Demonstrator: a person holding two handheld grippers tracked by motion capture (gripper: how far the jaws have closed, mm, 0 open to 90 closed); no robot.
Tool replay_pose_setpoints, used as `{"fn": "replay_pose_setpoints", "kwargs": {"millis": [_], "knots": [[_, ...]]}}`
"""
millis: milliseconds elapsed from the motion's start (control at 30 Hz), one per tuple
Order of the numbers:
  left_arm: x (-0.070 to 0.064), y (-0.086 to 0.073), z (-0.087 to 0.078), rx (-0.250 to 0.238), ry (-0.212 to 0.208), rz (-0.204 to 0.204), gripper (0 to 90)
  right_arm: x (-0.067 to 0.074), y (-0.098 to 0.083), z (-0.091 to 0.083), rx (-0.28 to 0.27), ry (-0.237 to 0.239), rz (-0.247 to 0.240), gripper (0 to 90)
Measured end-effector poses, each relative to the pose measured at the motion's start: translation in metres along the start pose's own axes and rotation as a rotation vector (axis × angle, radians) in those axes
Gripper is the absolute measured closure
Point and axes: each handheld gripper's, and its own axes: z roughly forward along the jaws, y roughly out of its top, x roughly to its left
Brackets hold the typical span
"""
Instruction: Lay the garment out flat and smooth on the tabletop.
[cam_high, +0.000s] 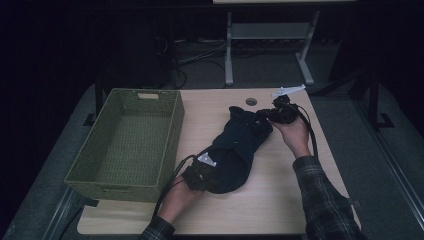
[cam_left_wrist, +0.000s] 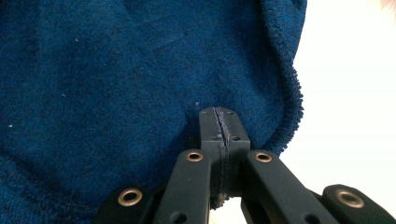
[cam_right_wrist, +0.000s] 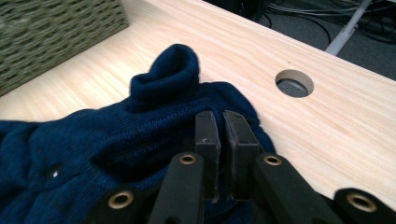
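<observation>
A dark blue knitted garment (cam_high: 239, 147) lies stretched across the middle of the wooden table (cam_high: 280, 200). My left gripper (cam_high: 202, 175) is at its near end, jaws pressed together on the fabric (cam_left_wrist: 116, 70) near its hem. My right gripper (cam_high: 272, 114) is at the far end, jaws closed on a fold of the same garment (cam_right_wrist: 154, 121), with a rolled cuff standing up just beyond the fingertips (cam_right_wrist: 208, 128).
A green woven basket (cam_high: 172, 130) stands at the table's left side, close to the garment. A round cable hole (cam_high: 251, 101) is in the tabletop near the far edge. A metal stand and cables sit on the floor behind the table.
</observation>
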Motion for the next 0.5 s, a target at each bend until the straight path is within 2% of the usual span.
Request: {"fn": "replay_pose_setpoints", "kwargs": {"millis": [167,233,333,400,500], "knots": [[0.001,0.0,0.0,-0.002,-0.005,-0.001,89.8,-0.004,0.003,0.012,0.009,-0.003,0.019,83.5],[0.001,-0.001,0.0,-0.004,-0.009,-0.003,89.8,-0.002,0.003,0.011,0.001,0.011,0.026,73.5],[0.003,-0.001,0.0,-0.004,-0.019,-0.011,89.8,0.003,0.001,0.002,-0.035,0.017,0.028,61.5],[0.004,-0.001,0.0,-0.011,-0.03,-0.018,89.6,0.006,-0.001,-0.008,-0.048,0.023,0.024,58.2],[0.003,-0.001,0.0,-0.009,-0.041,-0.023,86.1,0.013,-0.007,-0.021,-0.058,0.04,0.023,58.6]]}}
